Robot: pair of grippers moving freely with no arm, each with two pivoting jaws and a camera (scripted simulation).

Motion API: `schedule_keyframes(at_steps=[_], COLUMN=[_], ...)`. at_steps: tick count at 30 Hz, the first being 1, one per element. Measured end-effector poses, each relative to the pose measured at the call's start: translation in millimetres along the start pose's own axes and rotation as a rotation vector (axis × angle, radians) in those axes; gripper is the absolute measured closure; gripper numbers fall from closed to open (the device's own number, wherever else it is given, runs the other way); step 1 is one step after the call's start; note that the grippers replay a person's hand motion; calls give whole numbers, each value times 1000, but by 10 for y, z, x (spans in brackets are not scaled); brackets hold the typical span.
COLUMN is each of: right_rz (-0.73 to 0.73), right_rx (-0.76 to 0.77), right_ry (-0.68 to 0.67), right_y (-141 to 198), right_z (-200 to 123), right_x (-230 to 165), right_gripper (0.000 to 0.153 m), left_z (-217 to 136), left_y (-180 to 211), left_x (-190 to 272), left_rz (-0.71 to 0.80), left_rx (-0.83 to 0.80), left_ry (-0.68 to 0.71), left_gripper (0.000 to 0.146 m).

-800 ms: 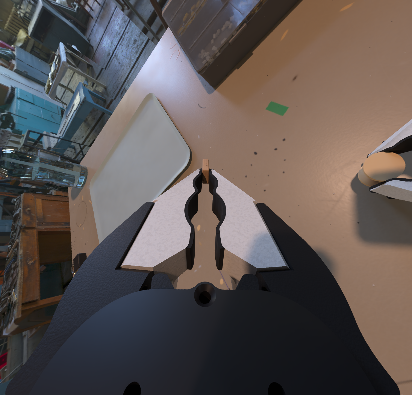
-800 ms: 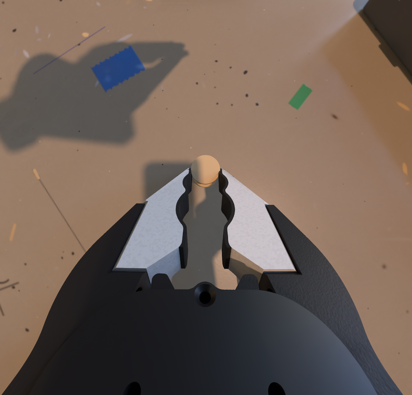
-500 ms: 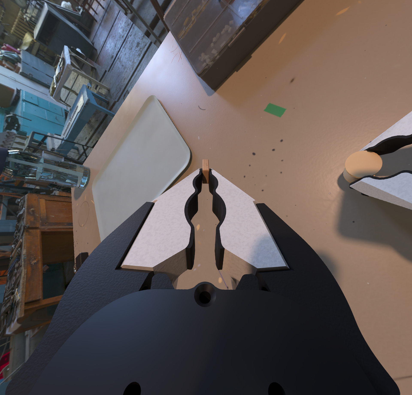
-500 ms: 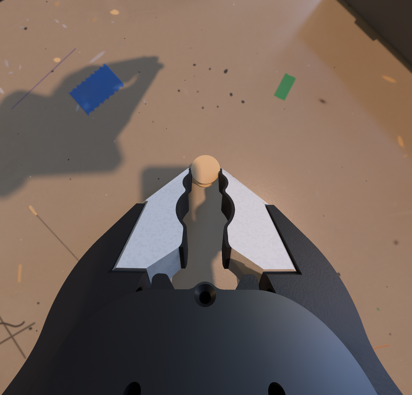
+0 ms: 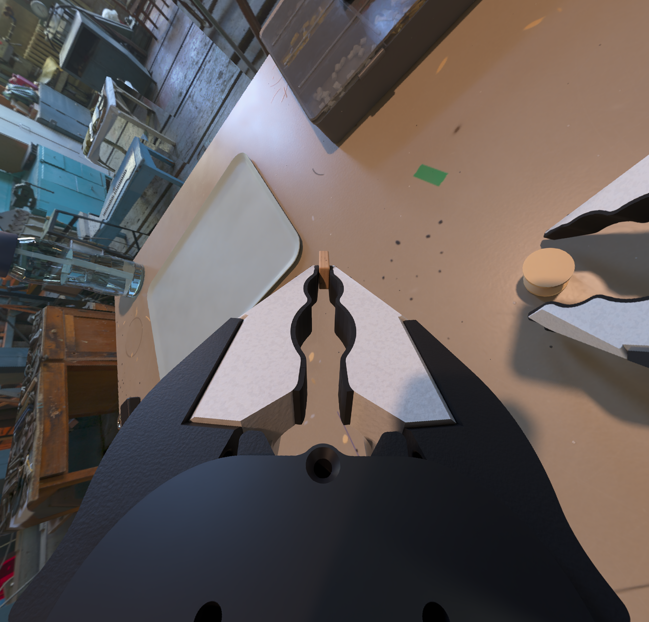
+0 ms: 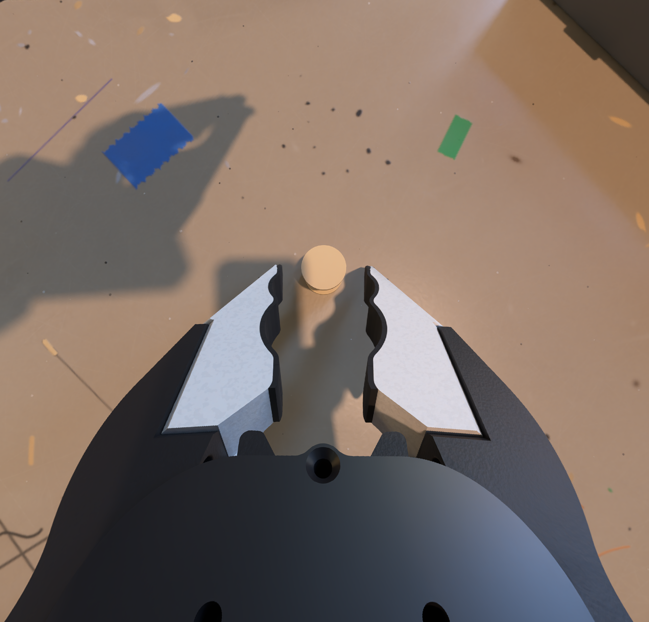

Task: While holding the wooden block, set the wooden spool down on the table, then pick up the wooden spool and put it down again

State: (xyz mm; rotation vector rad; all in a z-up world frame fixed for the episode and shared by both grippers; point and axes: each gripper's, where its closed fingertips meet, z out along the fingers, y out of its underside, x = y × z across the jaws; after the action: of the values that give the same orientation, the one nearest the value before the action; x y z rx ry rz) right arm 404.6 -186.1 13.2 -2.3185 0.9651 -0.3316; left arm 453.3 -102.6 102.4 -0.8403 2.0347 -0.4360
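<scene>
My left gripper (image 5: 323,271) is shut on a thin wooden block (image 5: 323,266), which sticks out past the fingertips above the table. The pale wooden spool (image 6: 323,267) stands upright on the brown table (image 6: 421,239), between the tips of my right gripper (image 6: 323,271), which is open with gaps on both sides of the spool. In the left wrist view the spool (image 5: 548,271) shows at the right, on the table between the right gripper's spread fingers (image 5: 590,318).
A white tray (image 5: 224,253) lies left of the left gripper. A dark parts box (image 5: 337,43) stands at the table's far edge. Blue tape (image 6: 149,144) and green tape (image 6: 454,136) lie flat on the table. The table edge (image 5: 165,218) runs past the tray.
My right gripper carried the spool down toward the table, then opened and let it go. The spool now stands on the table. The left gripper stayed shut on the block.
</scene>
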Motion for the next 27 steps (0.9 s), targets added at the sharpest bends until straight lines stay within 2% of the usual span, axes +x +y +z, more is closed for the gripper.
schedule_keyframes(at_steps=[10, 11, 12, 13, 27], right_rz=[-10, -10, -8, -7, 89], right_rx=[-4, -5, -3, 0, 44], right_ry=[-6, -7, -6, -6, 11], right_y=[30, 30, 29, 29, -8], right_z=[12, 13, 13, 14, 21], right_x=[-41, -40, -40, -40, -25], right_gripper=[107, 114, 129, 130, 130], left_z=[-22, -24, -25, -27, -97], left_y=[29, 36, 43, 50, 87], left_x=[11, 11, 10, 9, 7], left_rz=[-2, -2, -4, -7, -40], left_rx=[0, -1, -2, -3, 1], left_ry=[-2, -3, -3, -3, -9], left_gripper=[142, 142, 142, 142, 142])
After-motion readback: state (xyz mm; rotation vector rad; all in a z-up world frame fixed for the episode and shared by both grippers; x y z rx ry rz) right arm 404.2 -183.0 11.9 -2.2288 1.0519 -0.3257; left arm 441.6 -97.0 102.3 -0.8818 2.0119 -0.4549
